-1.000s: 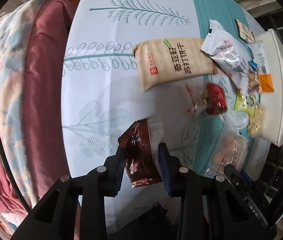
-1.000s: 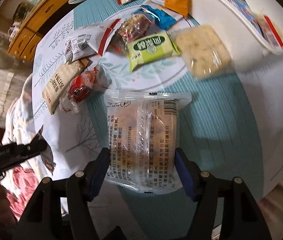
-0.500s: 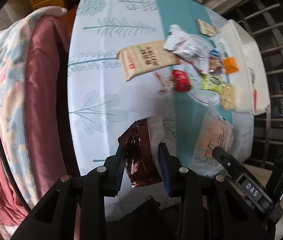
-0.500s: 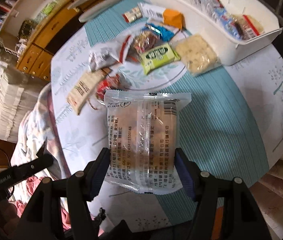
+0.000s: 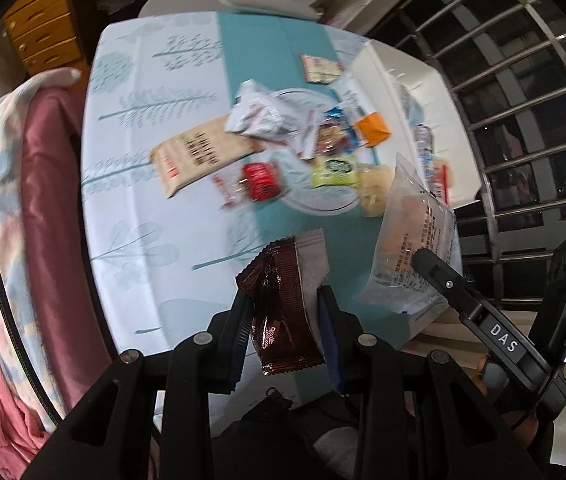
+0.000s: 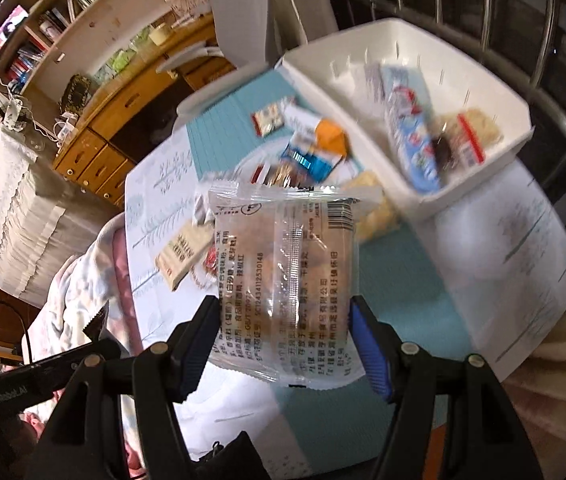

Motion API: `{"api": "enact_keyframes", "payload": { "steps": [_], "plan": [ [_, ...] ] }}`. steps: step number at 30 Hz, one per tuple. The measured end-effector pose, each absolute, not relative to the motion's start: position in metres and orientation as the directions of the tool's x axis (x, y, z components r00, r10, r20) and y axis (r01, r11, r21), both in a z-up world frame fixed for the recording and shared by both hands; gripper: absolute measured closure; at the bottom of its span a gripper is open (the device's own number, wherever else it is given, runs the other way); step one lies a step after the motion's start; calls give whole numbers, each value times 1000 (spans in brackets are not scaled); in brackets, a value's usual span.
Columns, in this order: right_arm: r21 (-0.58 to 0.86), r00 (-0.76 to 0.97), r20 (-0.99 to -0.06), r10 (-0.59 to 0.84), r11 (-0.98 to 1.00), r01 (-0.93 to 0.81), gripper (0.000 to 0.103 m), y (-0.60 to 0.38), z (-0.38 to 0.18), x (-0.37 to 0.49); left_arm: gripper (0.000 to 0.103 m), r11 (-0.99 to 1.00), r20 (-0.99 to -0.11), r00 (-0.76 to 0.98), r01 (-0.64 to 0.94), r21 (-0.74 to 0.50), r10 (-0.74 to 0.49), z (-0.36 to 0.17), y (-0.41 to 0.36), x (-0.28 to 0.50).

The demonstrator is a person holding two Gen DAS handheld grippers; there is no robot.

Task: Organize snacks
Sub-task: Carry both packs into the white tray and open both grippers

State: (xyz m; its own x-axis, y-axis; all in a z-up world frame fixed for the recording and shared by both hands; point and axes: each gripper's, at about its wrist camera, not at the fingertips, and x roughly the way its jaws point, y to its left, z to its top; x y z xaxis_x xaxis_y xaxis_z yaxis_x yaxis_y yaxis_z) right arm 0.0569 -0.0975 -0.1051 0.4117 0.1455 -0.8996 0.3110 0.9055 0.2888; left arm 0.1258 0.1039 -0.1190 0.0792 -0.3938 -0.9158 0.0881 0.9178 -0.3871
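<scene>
The left gripper is clamped on a dark brown foil packet, its pads pressing the lower half while the top sticks up free; the right gripper is closed on a clear bun pack, gripped across its lower width. Both packs hang in the air above the table, with the white bin at the far right edge and a scatter of other snacks beside it. The foil packet looks light, thin and crinkly, likely slick, so a pinch across the flat body is sounder than one at a sealed edge. The bun pack is light too, but puffed and soft; its film gives under the pads, and its contents could probably squash under a hard squeeze, so a moderate hold low on the body suits it. The bin already holds a long blue pack and what seems to be a biscuit pack, though blur makes that uncertain. Neither pack should need support from below; both can simply be let go over the bin.
</scene>
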Motion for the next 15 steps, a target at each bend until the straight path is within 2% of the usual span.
{"api": "enact_keyframes", "payload": {
  "steps": [15],
  "plan": [
    [239,472,-874,116,948,211,37,-206,-72,78,72,901,-895,124,129,-413,-428,-81,-24,152]
  ]
}}
